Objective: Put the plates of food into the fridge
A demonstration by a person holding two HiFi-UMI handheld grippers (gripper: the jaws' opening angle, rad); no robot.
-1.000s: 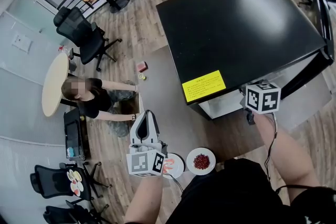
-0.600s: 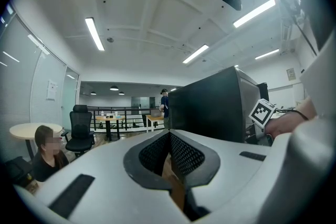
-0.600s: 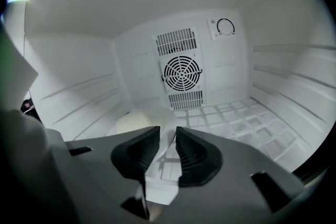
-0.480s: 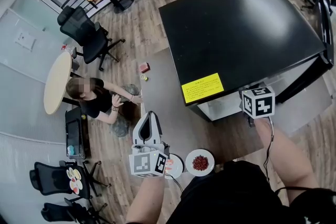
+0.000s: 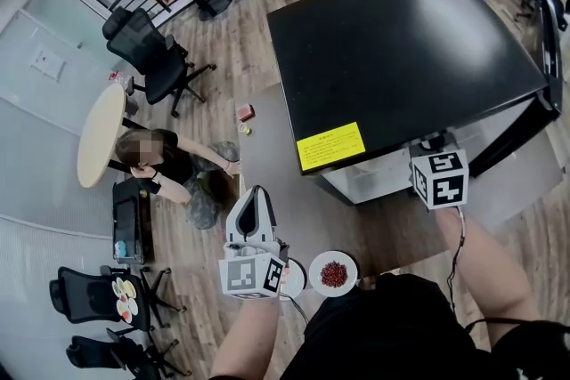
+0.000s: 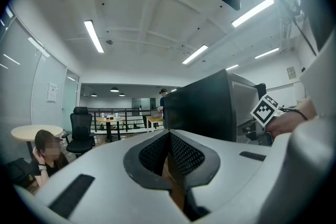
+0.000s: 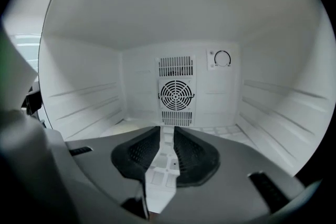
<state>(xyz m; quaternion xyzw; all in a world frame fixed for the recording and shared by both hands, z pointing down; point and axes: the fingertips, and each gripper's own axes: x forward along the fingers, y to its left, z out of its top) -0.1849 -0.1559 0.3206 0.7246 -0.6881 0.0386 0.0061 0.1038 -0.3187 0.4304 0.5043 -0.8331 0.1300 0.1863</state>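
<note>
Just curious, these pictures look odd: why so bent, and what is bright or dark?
Head view: fisheye bends the floor; the black fridge top carries a soft sheen. Left gripper view: ceiling strip lights glare. Right gripper view: evenly lit white fridge interior, sharp fan grille, dark corners.

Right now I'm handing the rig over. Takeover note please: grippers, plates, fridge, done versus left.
Left gripper: shut, nothing in it, beside the plates.
Right gripper: open, jaws have just been opening, nothing between them, pointing into the fridge.
Fridge: door open; no plate shows inside in the right gripper view.
Plates: plate of red food and a second plate, mostly hidden behind the left gripper's marker cube. Both sit on the grey surface in front of the fridge.
Done: door is open.
Left: both plates still to go in.
</note>
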